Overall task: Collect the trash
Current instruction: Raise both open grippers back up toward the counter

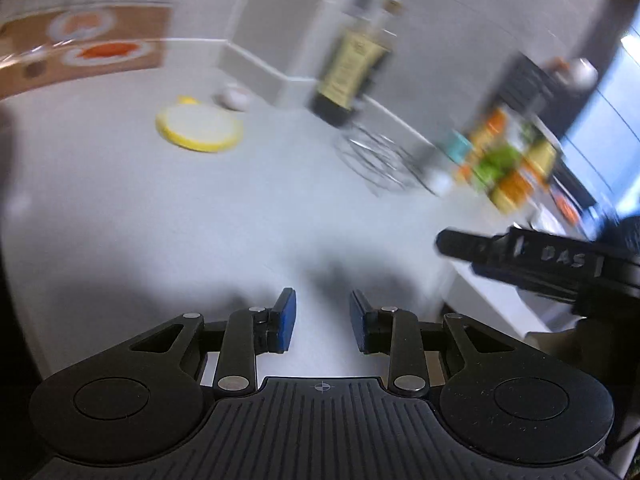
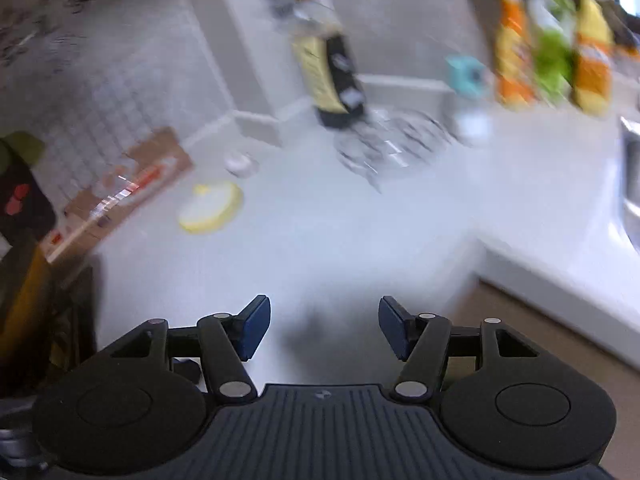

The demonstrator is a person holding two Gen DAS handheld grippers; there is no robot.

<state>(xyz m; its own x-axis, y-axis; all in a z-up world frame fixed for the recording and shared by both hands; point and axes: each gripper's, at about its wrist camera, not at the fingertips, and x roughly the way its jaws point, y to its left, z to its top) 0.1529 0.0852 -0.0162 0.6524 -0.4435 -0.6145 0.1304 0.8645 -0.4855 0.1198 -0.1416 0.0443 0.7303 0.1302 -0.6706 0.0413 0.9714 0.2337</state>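
**Worktop inventory: both grippers spread, nothing held**

Left gripper (image 1: 322,322): hovering low over the white counter (image 1: 200,220), blue pads (image 1: 287,318) standing apart, nothing between them. The right gripper's black body is entering its view at the right edge.

Right gripper (image 2: 324,326): also hovering over the counter, jaws spread wider, gripping nothing.

Both views are blurring heavily; fine detail is not showing.

Task items, as far as can be told:
- Yellow-rimmed white disc (image 1: 199,127), lying flat on the counter, well ahead of both grippers; whether it is a lid or a peel cannot be told.
- Small pale round object (image 1: 234,98), sitting just behind the disc, near the wall base; too blurred to identify.

Other items:
- Brown box (image 1: 84,46) with printed food pictures, standing against the tiled wall, left of the disc.
- Dark bottle (image 1: 352,68) with a cream label, standing upright at the wall.
- Wire rack (image 1: 380,160), lying beside the bottle's base.
- Teal container (image 2: 466,76), standing right of the rack.
- Row of orange, green and yellow packets (image 2: 554,52), standing at the far right.
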